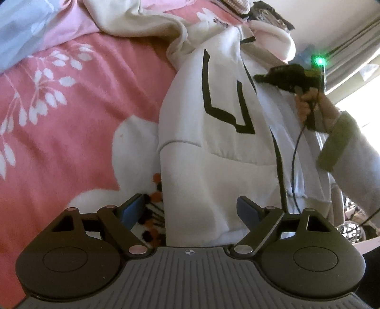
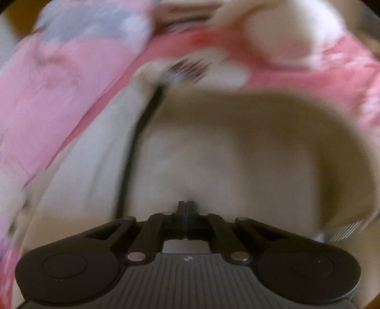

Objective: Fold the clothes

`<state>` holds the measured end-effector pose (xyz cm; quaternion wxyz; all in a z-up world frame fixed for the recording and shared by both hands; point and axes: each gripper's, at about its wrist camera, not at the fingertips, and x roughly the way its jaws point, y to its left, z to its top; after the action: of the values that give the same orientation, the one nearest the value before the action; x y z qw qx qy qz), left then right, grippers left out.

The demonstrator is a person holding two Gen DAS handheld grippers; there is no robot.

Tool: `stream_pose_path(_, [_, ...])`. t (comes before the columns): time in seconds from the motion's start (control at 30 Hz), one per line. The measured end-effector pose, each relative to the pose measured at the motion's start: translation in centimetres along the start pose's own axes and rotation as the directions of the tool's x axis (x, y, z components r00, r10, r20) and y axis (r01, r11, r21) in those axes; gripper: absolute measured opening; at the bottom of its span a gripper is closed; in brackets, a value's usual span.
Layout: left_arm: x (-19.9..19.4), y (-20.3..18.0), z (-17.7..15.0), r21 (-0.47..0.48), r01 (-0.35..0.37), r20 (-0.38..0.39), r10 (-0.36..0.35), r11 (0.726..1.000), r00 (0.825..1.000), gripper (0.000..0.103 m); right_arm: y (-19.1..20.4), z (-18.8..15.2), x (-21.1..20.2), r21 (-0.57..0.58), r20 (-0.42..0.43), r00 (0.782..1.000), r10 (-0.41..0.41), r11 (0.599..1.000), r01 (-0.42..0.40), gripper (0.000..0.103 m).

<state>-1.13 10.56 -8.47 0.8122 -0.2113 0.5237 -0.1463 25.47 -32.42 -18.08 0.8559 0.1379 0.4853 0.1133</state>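
Nearest to us, our left gripper [image 1: 190,209] hangs with its blue-padded fingers [image 1: 247,210] spread wide, one on either side of the lower end of the white hoodie [image 1: 213,147]. The pads do not press on the cloth; the fabric simply lies between them.

The hoodie lies lengthwise on the bed, running away from us over the pink floral bedspread [image 1: 71,107]. Black outline lettering [image 1: 209,95] marks its front, and a dark zip line [image 1: 280,166] runs along its right side. To its left, close to our left fingers, a small patch of orange and black print [image 1: 152,214] shows on the bedspread.

Our right gripper [image 2: 186,205] has its fingers brought fully together, tips touching, right against the cream-white cloth of the hoodie, which puckers just at the tips. The right wrist view is blurred, so we cannot tell for sure whether a fold of cloth is pinched there. In the left wrist view this gripper [image 1: 261,77] sits over the hoodie's right side, held by our right hand [image 1: 311,107] in a grey sleeve [image 1: 351,152], with a green light [image 1: 319,60] glowing on it.

Farther off, a cream garment [image 1: 133,21] lies bunched toward the far edge of the bed, beside a pale blue-and-pink bedding piece [image 1: 28,31] at the far left corner.
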Motion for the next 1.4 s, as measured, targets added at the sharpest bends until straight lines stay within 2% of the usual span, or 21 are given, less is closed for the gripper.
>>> stream_pose_path(0.07, [0.0,0.1,0.0,-0.003,0.0,-0.001,0.0,1.0,1.0,0.085,-1.3,1.3,-0.1,0.045,0.052,0.998,-0.046,0.998,0.044,0.0])
stream_pose_path(0.17, [0.1,0.3,0.0,-0.007,0.004,-0.004,-0.004,1.0,1.0,0.085,-1.4,1.5,-1.3,0.099,0.064,0.997,-0.044,0.994,0.037,0.0])
stream_pose_path(0.27, [0.2,0.6,0.0,-0.008,0.01,-0.01,-0.01,1.0,1.0,0.085,0.1,0.1,-2.6,0.127,0.012,0.99,0.138,0.982,-0.138,0.001])
stream_pose_path(0.33, [0.3,0.6,0.0,-0.008,0.013,-0.011,-0.013,1.0,1.0,0.085,0.7,-1.1,-2.4,0.149,-0.066,0.977,0.204,0.97,-0.192,0.008])
stream_pose_path(0.4, [0.3,0.7,0.0,-0.006,0.016,-0.008,-0.016,1.0,1.0,0.085,1.2,-2.4,-2.1,0.175,-0.138,0.955,0.262,0.956,-0.237,0.025])
stream_pose_path(0.53, [0.2,0.5,-0.1,-0.001,0.012,-0.006,-0.012,1.0,1.0,0.085,0.2,-4.1,-1.7,0.244,-0.165,0.941,0.294,0.937,-0.25,0.025])
stream_pose_path(0.7, [0.2,0.3,-0.2,0.005,0.004,0.0,-0.004,1.0,1.0,0.085,0.4,-5.7,-2.1,0.285,-0.237,0.896,0.375,0.909,-0.305,0.025])
stream_pose_path(0.8, [0.2,0.4,-0.3,0.003,0.004,0.003,-0.004,1.0,1.0,0.085,1.3,-6.4,-2.1,0.269,-0.262,0.883,0.39,0.908,-0.321,0.025])
stream_pose_path(0.9, [0.2,0.4,-0.4,0.0,0.004,0.007,-0.004,1.0,1.0,0.085,1.6,-7.1,-1.5,0.308,-0.287,0.858,0.425,0.89,-0.337,0.026])
stream_pose_path(1.13, [0.1,0.3,-0.4,-0.003,-0.004,0.015,0.004,1.0,1.0,0.085,0.5,-8.4,-2.3,0.309,-0.223,0.864,0.451,0.873,-0.376,0.031])
stream_pose_path(1.17, [0.1,0.3,-0.4,-0.003,-0.006,0.016,0.006,1.0,1.0,0.085,0.4,-8.5,-2.2,0.306,-0.214,0.864,0.455,0.871,-0.383,0.028])
stream_pose_path(1.2, [0.1,0.2,-0.4,-0.003,-0.008,0.016,0.008,1.0,1.0,0.085,0.4,-8.6,-2.1,0.304,-0.204,0.865,0.459,0.869,-0.39,0.018])
stream_pose_path(1.23, [0.1,0.2,-0.4,-0.004,-0.007,0.016,0.007,1.0,1.0,0.085,0.4,-8.7,-2.2,0.298,-0.195,0.866,0.461,0.869,-0.395,0.016])
stream_pose_path(1.27, [0.0,0.2,-0.4,-0.006,-0.005,0.016,0.006,1.0,1.0,0.085,0.4,-8.8,-2.6,0.282,-0.192,0.872,0.451,0.876,-0.391,0.008])
stream_pose_path(1.4, [-0.3,0.1,-0.3,-0.011,0.008,0.013,-0.007,1.0,1.0,0.085,0.0,-8.9,-4.7,0.247,-0.178,0.887,0.427,0.892,-0.379,0.006])
